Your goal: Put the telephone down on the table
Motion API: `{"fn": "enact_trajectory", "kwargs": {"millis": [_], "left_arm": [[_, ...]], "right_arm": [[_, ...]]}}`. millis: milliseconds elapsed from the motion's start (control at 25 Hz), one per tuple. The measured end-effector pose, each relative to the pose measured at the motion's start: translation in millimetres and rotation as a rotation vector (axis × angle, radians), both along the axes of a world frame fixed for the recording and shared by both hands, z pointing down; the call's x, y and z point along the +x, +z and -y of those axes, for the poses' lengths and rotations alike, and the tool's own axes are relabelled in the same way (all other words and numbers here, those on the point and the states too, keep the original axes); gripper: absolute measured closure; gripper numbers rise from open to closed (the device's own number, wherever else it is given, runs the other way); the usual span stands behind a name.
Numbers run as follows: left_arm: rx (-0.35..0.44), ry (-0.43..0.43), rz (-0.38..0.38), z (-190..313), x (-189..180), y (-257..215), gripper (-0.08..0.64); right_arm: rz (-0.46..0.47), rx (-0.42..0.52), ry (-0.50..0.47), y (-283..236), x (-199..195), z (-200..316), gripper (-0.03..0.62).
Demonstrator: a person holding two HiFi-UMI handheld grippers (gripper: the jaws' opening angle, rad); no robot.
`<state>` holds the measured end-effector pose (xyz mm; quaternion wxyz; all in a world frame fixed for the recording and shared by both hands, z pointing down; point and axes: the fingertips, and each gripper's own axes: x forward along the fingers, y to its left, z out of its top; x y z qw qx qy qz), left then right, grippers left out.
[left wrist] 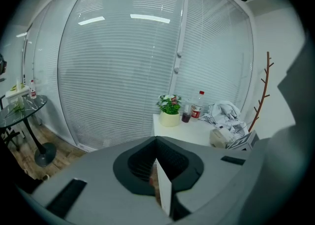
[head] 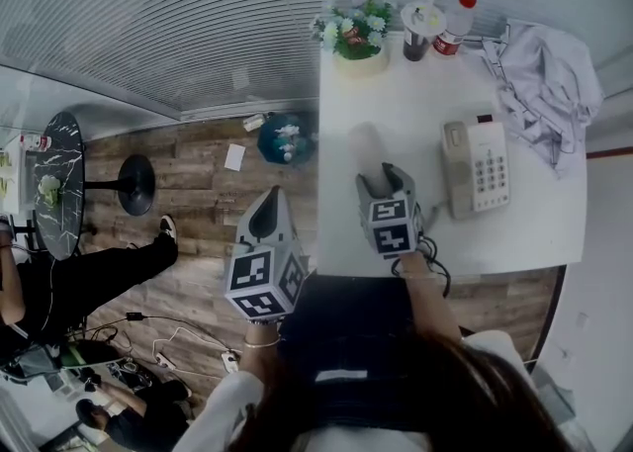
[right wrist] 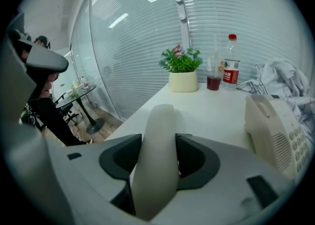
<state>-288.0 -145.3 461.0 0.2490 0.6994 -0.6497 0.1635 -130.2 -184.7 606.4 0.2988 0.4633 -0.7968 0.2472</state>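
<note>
The smooth, rounded cream plastic telephone handset (right wrist: pixel 158 120) sits clamped between the fingers (right wrist: pixel 197 157) of the right gripper (head: pixel 384 183). The dark ribbed pads press on both its sides, and its blunt end pokes out past them towards 12 o'clock. It hangs over the near left part of the matte white tabletop (head: pixel 396 94). I cannot tell whether its tip touches the surface.

At 3 o'clock from it, close by, the boxy beige plastic telephone base (head: pixel 477 165) with its grid of pale push-buttons lies flat on the tabletop, its cradle empty.

The right gripper slants downward over the near edge, and its marker cube faces up.

At 8 o'clock from it, off the tabletop and over the wood-plank floor (head: pixel 198 173), the left gripper (head: pixel 269 211) is also tipped down. Its grey fingers (left wrist: pixel 123 152) are drawn together to a point with nothing between them.
</note>
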Motion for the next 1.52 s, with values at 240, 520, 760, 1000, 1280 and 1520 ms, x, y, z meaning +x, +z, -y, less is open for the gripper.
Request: {"fn": "enact_trajectory", "kwargs": {"millis": [240,520,760,1000,1280,1520], "left_arm": [[-0.004,0.01,-0.006,3,3,1,0.56],[-0.013,0.029,-0.018,6,10,3,0.559],[-0.011,0.035,-0.026,8,6,3,0.56],[-0.011,0.051,-0.047,11,7,3,0.56],[-0.002,0.072,-0.058,18,4,4,0.56],[-0.003,0.103,-0.071,23,15,3,0.558]], "right_arm": [[0.004,-0.002,-0.003,0,0,1,0.373],[0.006,0.009,-0.017,1,-1,3,0.368],[-0.03,0.016,-0.019,2,0,4,0.364],[-0.081,0.004,-0.041,10,1,3,0.347],[-0.07,-0.018,-0.002,4,3,3,0.337],[-0.071,-0.01,-0.003,-4,5,0,0.337]]}}
